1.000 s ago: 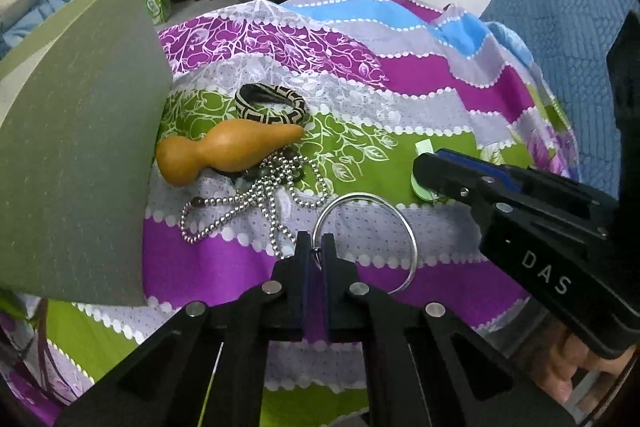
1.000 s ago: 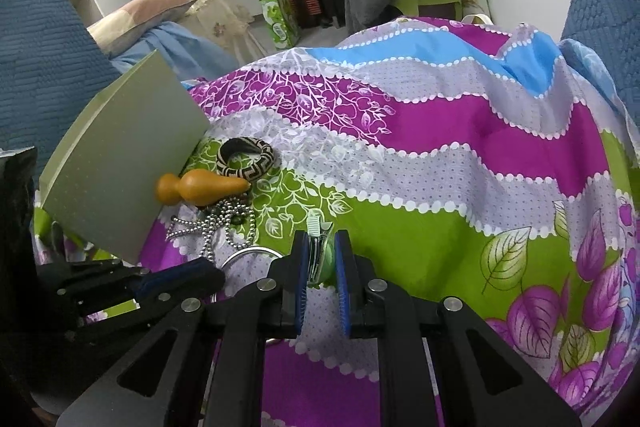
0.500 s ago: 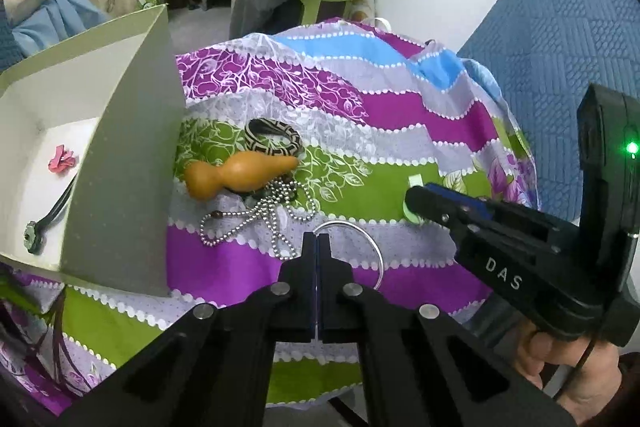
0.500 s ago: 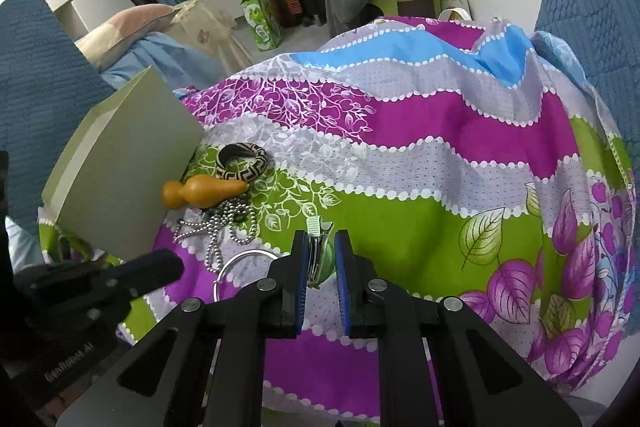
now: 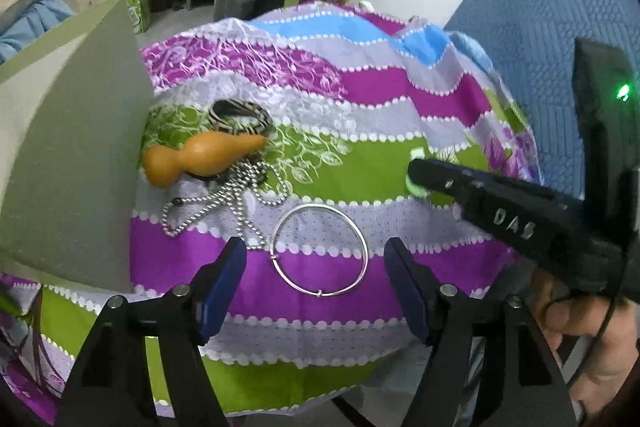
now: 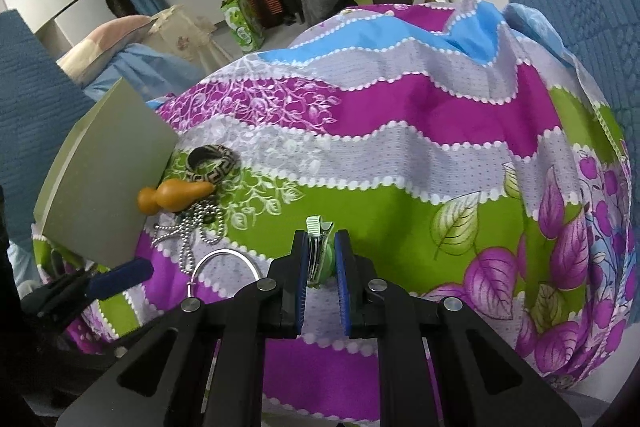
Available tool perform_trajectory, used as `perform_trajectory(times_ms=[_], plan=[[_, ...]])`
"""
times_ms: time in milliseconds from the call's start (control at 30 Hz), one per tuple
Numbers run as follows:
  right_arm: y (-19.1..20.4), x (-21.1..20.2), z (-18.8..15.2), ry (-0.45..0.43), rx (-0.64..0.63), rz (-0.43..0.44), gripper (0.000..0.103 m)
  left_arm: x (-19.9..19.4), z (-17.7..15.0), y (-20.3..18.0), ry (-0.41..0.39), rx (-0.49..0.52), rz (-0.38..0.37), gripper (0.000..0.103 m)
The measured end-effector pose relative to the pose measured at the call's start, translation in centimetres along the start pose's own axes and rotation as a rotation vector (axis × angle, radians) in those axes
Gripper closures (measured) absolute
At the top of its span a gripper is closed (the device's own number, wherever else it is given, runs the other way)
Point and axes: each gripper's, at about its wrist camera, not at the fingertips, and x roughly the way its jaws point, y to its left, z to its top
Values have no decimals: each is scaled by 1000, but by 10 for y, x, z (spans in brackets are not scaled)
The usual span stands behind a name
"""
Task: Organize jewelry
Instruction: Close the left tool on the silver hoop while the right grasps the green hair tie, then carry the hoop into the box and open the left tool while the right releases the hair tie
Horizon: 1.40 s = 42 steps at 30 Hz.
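Left gripper (image 5: 316, 267) spread wide over a silver bangle (image 5: 319, 254) on patterned cloth (image 5: 360, 115).
Beyond lie a ball-chain necklace (image 5: 224, 203), an orange gourd-shaped piece (image 5: 200, 163) and a patterned bangle (image 5: 240, 115), beside a grey-green box wall (image 5: 68, 163). The right gripper (image 5: 418, 179) enters at right, apparently pinching something green.

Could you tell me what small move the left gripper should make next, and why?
Probably ease the left gripper forward and down so one of its fingers goes inside the silver bangle and the other outside, then close on the rim. The fingers stand wide open, the bangle lies flat on the cloth between them, ungripped, and the right gripper is already occupied with the green hair clip.
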Motion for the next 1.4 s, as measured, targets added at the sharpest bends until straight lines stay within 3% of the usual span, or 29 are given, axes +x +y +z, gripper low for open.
perform_trajectory(times_ms=[233, 467, 1033, 1400], plan=[[-13, -3, 1, -6, 36, 9, 92, 29, -7, -14, 56, 67, 58, 32], [-17, -6, 2, -13, 49, 15, 92, 37, -14, -30, 24, 191, 171, 30], [-3, -3, 0, 22, 2, -16, 92, 32, -11, -23, 23, 151, 121, 36], [24, -29, 15, -9, -27, -33, 92, -21, 16, -1, -53, 77, 59, 36]])
